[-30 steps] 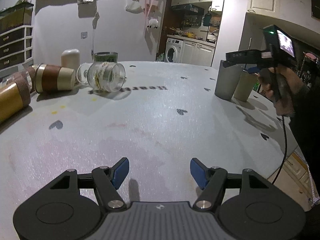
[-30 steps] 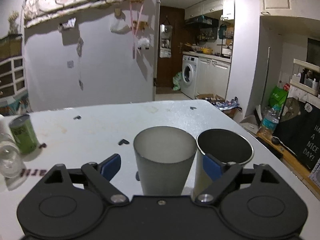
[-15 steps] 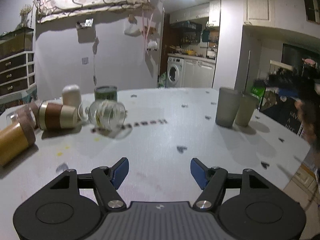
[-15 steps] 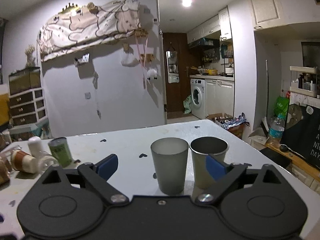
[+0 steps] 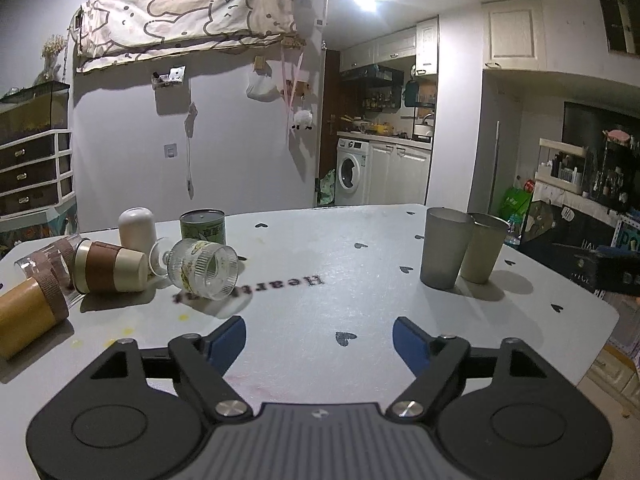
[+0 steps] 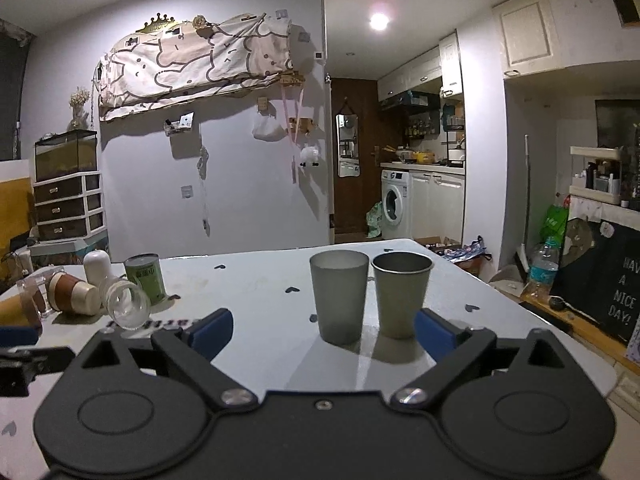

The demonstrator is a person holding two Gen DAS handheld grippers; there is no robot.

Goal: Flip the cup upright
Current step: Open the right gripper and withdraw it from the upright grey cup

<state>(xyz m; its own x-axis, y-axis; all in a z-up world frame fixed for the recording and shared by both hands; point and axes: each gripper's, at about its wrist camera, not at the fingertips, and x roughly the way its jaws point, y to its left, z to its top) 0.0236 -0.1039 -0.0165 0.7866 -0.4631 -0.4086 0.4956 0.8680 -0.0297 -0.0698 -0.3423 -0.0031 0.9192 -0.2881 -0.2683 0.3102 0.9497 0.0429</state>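
Observation:
A clear ribbed glass cup [image 5: 202, 269] lies on its side at the table's left, mouth toward me; it also shows in the right wrist view [image 6: 127, 305]. A brown-and-cream cup [image 5: 108, 267] lies on its side beside it, with a tan cup [image 5: 28, 320] and a clear banded cup [image 5: 44, 259] also lying down. A grey cup [image 6: 339, 295] and a metal cup [image 6: 401, 294] stand upright at the right. My left gripper [image 5: 319, 338] is open and empty, short of the glass cup. My right gripper [image 6: 323, 330] is open and empty, pulled back from the upright cups.
A green can [image 5: 202, 227] and a white upside-down cup [image 5: 136, 229] stand behind the fallen cups. The white table [image 5: 320, 280] has heart prints and its right edge lies close to the two upright cups. Beyond are a wall, drawers and a kitchen.
Both grippers have drawn back and tilted up. The right gripper has moved away from the upright grey and metal cups, which stay standing on the table.

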